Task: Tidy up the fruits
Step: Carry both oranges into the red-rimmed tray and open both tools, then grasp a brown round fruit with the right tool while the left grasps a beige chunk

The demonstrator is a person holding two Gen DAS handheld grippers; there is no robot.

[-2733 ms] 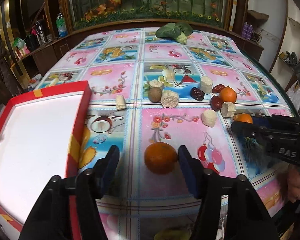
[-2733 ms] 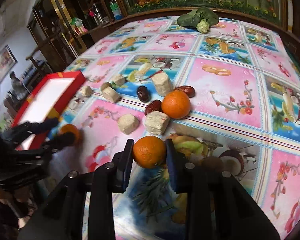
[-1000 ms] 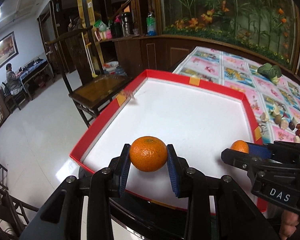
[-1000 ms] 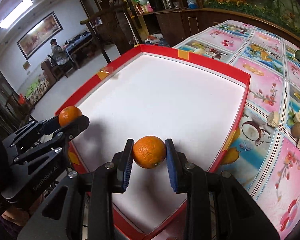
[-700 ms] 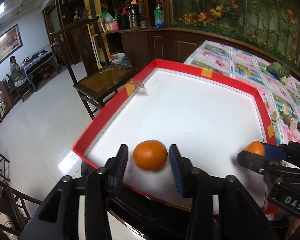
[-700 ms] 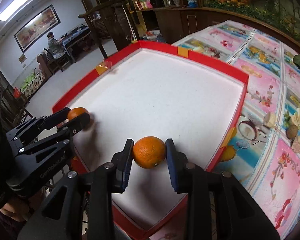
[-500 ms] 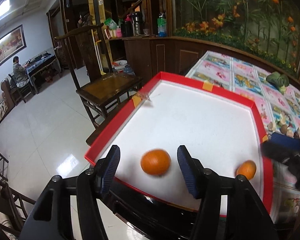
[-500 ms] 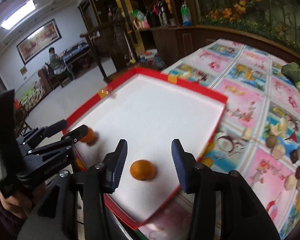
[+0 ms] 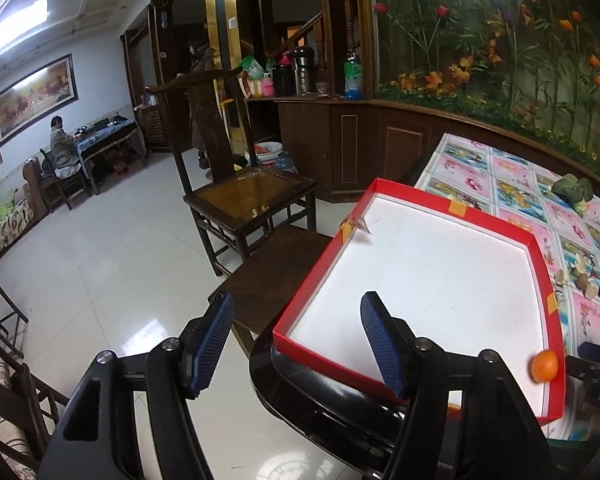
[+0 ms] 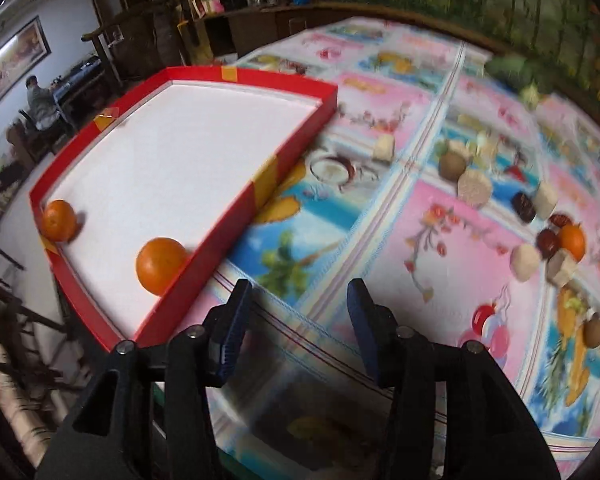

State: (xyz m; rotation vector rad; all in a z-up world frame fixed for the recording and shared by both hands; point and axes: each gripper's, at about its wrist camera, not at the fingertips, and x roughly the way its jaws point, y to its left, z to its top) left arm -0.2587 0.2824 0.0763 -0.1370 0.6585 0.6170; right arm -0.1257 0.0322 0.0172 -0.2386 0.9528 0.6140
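Red walls frame the white-floored tray [image 9: 432,205] in the left wrist view, and one orange [image 9: 544,365] lies in its near right corner, touching the wall. The left gripper [image 9: 300,344] hangs with its jaws spread and nothing between them, over the tray's near left corner and the floor beyond. Far right, on the patterned counter [image 9: 512,184], small fruits and pale chunks are too small to tell apart.

From the right wrist view, the tray [image 10: 296,82] holds two oranges: one [image 10: 59,220] in the far left corner, one [image 10: 161,265] against the near wall. The right gripper [image 10: 298,322] is also spread and empty, over the counter [image 10: 452,264] just beside the tray. A third orange [image 10: 573,241] lies well apart among dark dates [image 10: 548,242] and pale chunks [image 10: 525,262]; blur hides finer detail.

Judging from this, two oranges are delivered and the step in hand is the return for more. The next move calls for reaching that crowded cluster and closing on the orange without nudging its touching neighbours.
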